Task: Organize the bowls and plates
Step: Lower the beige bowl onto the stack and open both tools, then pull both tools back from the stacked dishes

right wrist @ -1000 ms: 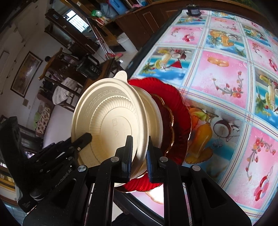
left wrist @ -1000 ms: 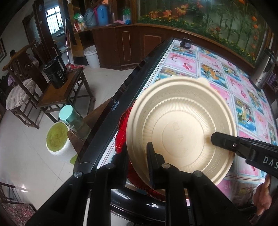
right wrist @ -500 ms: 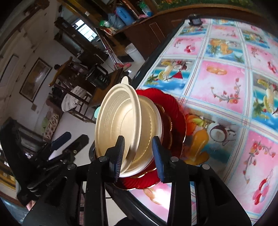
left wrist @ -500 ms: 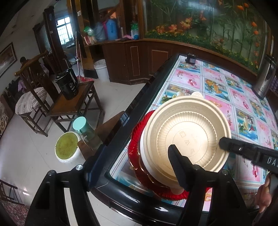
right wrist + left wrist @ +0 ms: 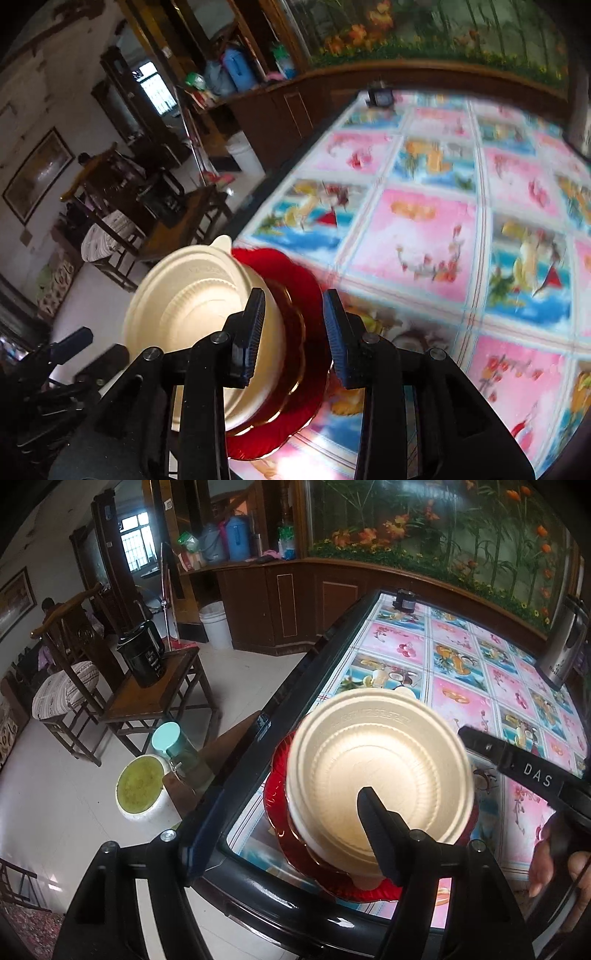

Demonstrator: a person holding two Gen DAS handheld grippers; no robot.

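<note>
A cream bowl [image 5: 380,790] sits nested on red plates [image 5: 280,812] at the desk [image 5: 461,664] edge, centre frame, stacked to save space; both the left hand-held gripper [image 5: 255,834] and right hand-held gripper [image 5: 293,332] are apart, holding nothing.

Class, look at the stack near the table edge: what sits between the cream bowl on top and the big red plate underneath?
A smaller red dish with a gold rim sits between the cream bowl and the red plate; the right wrist view shows it.

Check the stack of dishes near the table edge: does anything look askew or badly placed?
The cream bowl sits upside down and off-centre on the red plates, nearer the table's black edge. The stack stands close to that edge. Nothing looks spilled or broken.
</note>
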